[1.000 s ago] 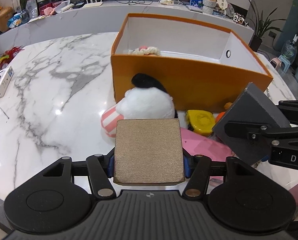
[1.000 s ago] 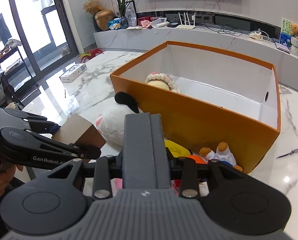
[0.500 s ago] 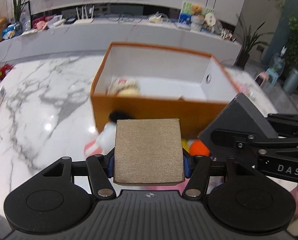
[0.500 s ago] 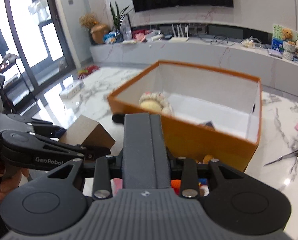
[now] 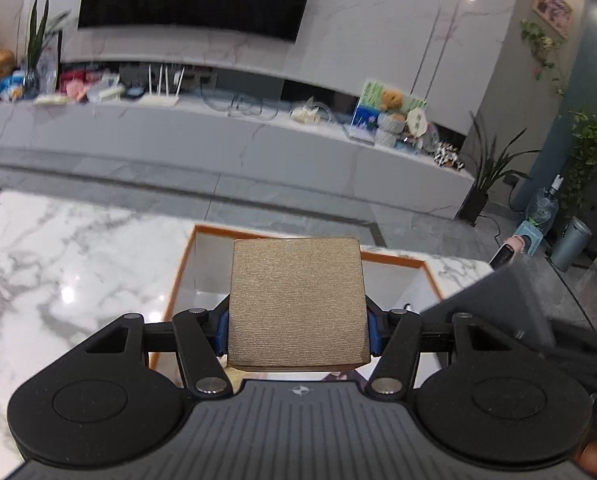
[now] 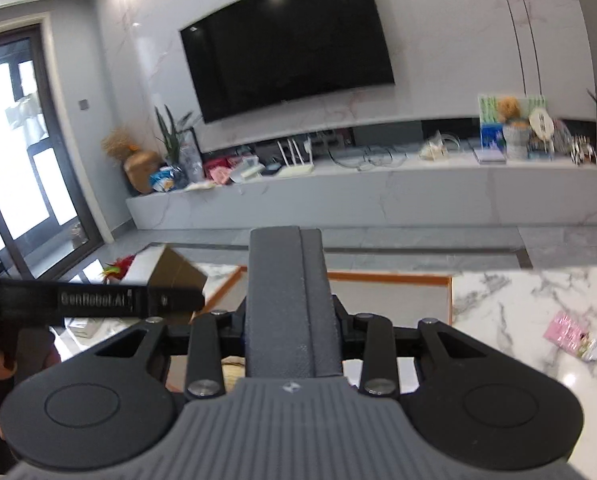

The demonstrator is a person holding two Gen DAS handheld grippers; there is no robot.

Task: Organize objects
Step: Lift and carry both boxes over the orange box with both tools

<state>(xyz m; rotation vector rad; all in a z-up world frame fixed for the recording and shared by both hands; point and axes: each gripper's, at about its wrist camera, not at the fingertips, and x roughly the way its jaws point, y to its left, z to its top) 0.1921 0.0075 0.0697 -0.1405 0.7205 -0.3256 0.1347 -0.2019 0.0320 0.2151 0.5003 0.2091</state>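
Observation:
My left gripper point(image 5: 297, 304) is shut on a tan square block point(image 5: 297, 300) that fills the gap between its fingers. My right gripper point(image 6: 292, 300) is shut on a dark grey block point(image 6: 286, 300). Both are raised above the orange box point(image 5: 182, 264) with white inner walls, which lies below on the marble table; its far rim also shows in the right wrist view point(image 6: 386, 278). The grey block shows at the right of the left wrist view point(image 5: 506, 304). The tan block shows at the left of the right wrist view point(image 6: 176, 274). The toys are hidden.
The white marble table point(image 5: 66, 280) spreads left of the box. A pink packet point(image 6: 570, 332) lies on the table to the right. A long white TV console point(image 5: 234, 140) with clutter and a black television point(image 6: 290, 40) stand beyond the floor.
Both grippers have lifted and tilted up, each still holding its block. The box has dropped low in both views and the plush toys in front of it have gone out of sight.

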